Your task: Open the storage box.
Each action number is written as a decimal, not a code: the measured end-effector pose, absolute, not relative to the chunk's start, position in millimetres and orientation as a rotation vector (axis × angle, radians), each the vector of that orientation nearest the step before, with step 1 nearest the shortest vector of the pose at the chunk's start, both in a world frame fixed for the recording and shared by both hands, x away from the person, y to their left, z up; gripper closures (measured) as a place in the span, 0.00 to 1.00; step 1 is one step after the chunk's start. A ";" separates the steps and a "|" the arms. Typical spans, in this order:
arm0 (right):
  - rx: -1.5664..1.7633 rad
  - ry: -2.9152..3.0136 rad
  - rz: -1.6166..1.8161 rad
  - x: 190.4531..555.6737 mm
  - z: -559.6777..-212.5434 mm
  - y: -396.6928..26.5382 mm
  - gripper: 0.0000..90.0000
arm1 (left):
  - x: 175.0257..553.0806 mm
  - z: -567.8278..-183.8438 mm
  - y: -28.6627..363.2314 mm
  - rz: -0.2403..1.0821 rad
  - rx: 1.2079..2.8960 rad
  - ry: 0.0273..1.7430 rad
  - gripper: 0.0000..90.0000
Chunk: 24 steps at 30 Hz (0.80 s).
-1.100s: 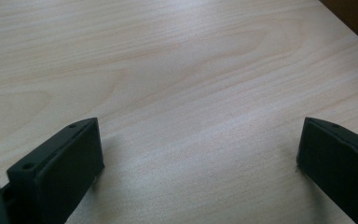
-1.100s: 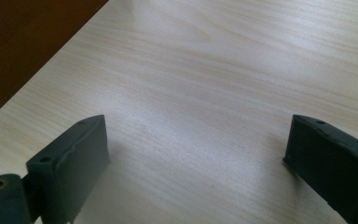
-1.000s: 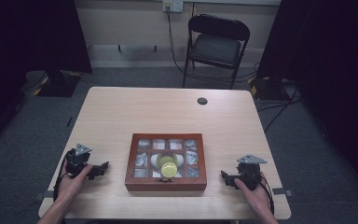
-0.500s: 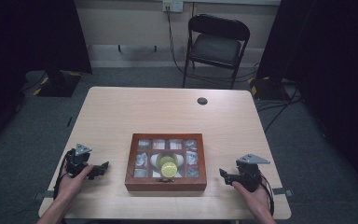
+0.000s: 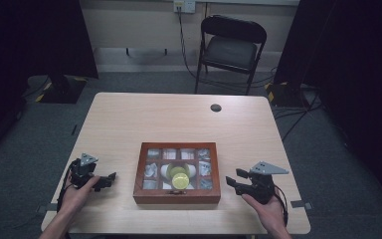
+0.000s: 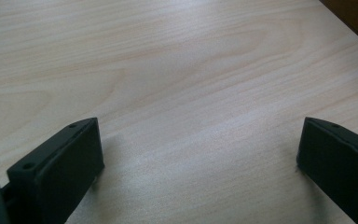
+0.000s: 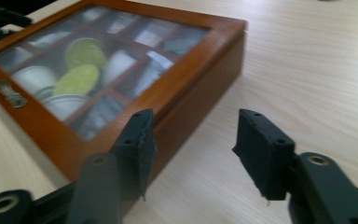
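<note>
A wooden box (image 5: pixel 177 198) with a glass lid lies near the table's front edge, between my two grippers. Under the glass are white cups, one with a yellow-green lid (image 5: pixel 179 178). My right gripper (image 5: pixel 233 181) hovers just right of the box and points at its side. In the right gripper view its jaws (image 7: pixel 196 123) stand half apart beside the box's near corner (image 7: pixel 200 60). They have just been closing, with nothing between them. My left gripper (image 5: pixel 110 178) rests left of the box, its jaws (image 6: pixel 200 140) wide open over bare wood.
The light wooden table (image 5: pixel 179 119) has a small black round cap (image 5: pixel 216 107) near its far edge. A black folding chair (image 5: pixel 231 50) stands behind the table. A brass clasp (image 7: pixel 9 93) sits on the box's front side.
My right gripper has lifted a little and edged toward the box, with its jaws narrower than before. The left gripper and the box have stayed put.
</note>
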State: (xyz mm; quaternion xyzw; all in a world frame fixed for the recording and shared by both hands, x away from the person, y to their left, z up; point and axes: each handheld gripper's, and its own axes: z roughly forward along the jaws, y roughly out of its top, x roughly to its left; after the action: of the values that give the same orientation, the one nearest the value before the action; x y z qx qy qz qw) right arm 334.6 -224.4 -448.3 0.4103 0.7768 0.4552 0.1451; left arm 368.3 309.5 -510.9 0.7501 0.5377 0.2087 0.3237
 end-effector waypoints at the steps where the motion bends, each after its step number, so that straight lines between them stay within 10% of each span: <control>1: 1.142 2.261 1.335 332.8 -444.8 -219.0 0.54 | 368.3 -511.0 309.5 0.549 1.967 1.410 0.00; 24: 0.963 2.464 1.451 335.2 -416.9 -165.8 0.70 | 368.3 -511.1 309.4 0.549 1.966 1.410 0.00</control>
State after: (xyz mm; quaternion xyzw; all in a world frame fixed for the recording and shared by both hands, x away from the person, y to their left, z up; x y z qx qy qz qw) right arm 335.2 -165.8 -416.9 0.3186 0.8150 0.4801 0.0621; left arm 368.3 309.4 -511.1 0.7497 0.5377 0.2094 0.3241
